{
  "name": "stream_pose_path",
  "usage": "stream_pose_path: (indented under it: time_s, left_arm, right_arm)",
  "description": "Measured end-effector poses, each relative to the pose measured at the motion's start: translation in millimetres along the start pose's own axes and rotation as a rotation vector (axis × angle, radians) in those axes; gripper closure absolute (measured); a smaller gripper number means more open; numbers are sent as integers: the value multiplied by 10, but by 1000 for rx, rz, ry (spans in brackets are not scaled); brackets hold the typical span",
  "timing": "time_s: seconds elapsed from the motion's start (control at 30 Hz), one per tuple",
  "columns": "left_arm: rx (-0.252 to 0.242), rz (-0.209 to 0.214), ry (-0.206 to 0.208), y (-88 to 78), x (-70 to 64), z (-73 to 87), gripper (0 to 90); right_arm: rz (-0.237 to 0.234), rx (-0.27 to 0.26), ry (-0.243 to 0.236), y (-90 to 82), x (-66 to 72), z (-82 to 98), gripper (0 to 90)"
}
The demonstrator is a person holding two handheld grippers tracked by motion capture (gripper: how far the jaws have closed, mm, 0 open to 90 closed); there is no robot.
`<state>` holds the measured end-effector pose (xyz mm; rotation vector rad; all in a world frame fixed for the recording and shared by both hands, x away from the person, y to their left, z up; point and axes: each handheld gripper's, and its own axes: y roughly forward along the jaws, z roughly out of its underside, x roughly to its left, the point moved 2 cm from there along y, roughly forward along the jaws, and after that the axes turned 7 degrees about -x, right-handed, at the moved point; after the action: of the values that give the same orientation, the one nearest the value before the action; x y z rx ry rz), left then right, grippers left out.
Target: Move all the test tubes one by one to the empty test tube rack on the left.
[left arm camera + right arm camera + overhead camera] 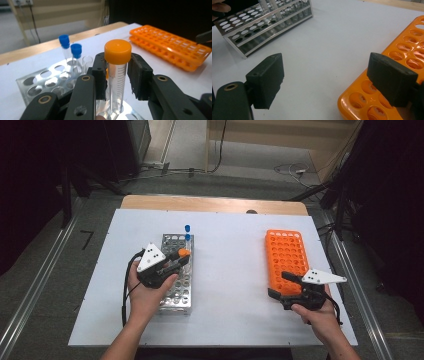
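**Orange-capped tube stands in metal rack, left pads loose on either side**

Orange-capped tube (117,75) sits upright between the left gripper (177,260) pads (100,75), its base down in a hole of the metal rack (37,85). The cap rides just above the pad tops and the clear graduated body runs down btwn them. The pads flank it closely, but a thin dark sliver shows along the pad on the right of the left gripper view, so they bracket it w/o clamping. My read: the rack is bearing the tube now, not the gripper.

Why it's held this way: pads sit below the cap, where the narrower body gives flat contact and the cap's lip would stop a slip. The jaws come in near level, which keeps the tube vertical for the hole.

Beyond the fingertips and to their left stand two blue-capped tubes (71,50) in the same rack, apart from the pads. That leaves room to back off w/o knocking them.

Right gripper (325,80) is spread wide w/ nothing btwn its pads. One pad hangs over the near corner of the orange rack (387,105), the other over bare white table (332,37). It looks parked beside that rack – prob. to steady it or wait its turn.

Orange rack holes near those fingers look empty.
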<state>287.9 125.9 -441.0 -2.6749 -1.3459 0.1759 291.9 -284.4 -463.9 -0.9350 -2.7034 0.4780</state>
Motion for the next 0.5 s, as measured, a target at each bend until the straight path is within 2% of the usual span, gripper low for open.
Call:
stream_pose_path:
  time_s: [0.1, 0.4, 0.5]
  left_arm:
    - [21, -21, 2, 0, -14, 9, 692]
    - [78, -7, -6, 51, -48, 40, 725]
    - [92, 6, -26, 52, -28, 40, 734]
  right_arm:
    - [3, 0, 2, -2, -8, 0, 126]
    - [2, -1, 3, -1, -12, 3, 127]
    - [0, -2, 3, -2, -13, 1, 127]
